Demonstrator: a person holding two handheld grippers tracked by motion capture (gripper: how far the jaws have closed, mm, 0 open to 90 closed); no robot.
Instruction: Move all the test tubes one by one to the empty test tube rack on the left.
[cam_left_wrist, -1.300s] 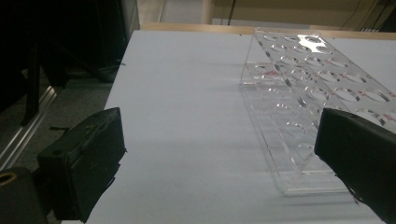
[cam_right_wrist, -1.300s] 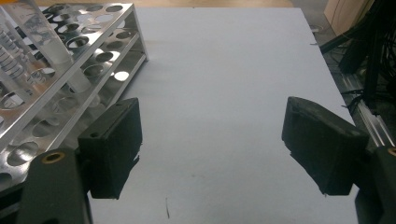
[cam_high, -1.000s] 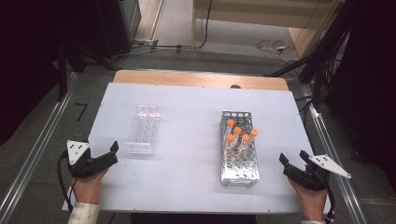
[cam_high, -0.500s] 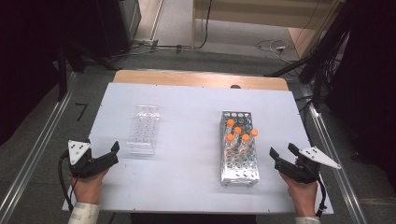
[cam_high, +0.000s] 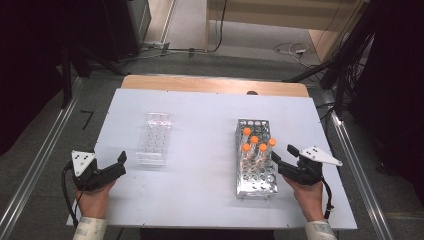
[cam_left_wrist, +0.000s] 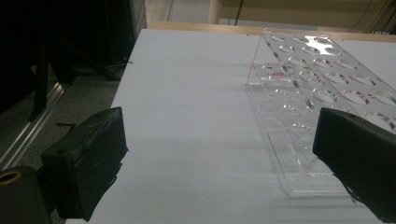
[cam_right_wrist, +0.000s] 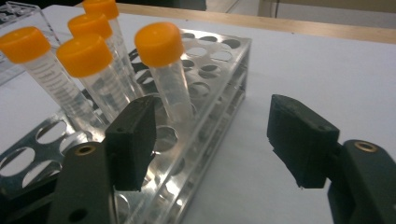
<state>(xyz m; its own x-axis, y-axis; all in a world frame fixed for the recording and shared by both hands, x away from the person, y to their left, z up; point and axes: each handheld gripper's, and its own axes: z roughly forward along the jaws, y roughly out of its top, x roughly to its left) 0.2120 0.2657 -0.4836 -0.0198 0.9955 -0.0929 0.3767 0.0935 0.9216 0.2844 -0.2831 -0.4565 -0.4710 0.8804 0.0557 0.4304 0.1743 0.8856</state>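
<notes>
Tubes (cam_right_wrist: 166, 70) with orange caps stand upright in metal rack (cam_high: 256, 177).

Metal rack (cam_right_wrist: 219, 88), five orange-capped tubes (cam_right_wrist: 170, 79), tool (cam_right_wrist: 210, 140) jaws just closing, nothing gripped

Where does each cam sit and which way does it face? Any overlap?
High view: above the person's side, looking forward and down at the table; both hands and claws show, left claw, right claw.
Left gripper view: rides the left claw, facing the clear rack.
Right gripper view: rides the right claw, facing the metal rack and orange-capped tubes.
Shared: high view holds both racks.
</notes>
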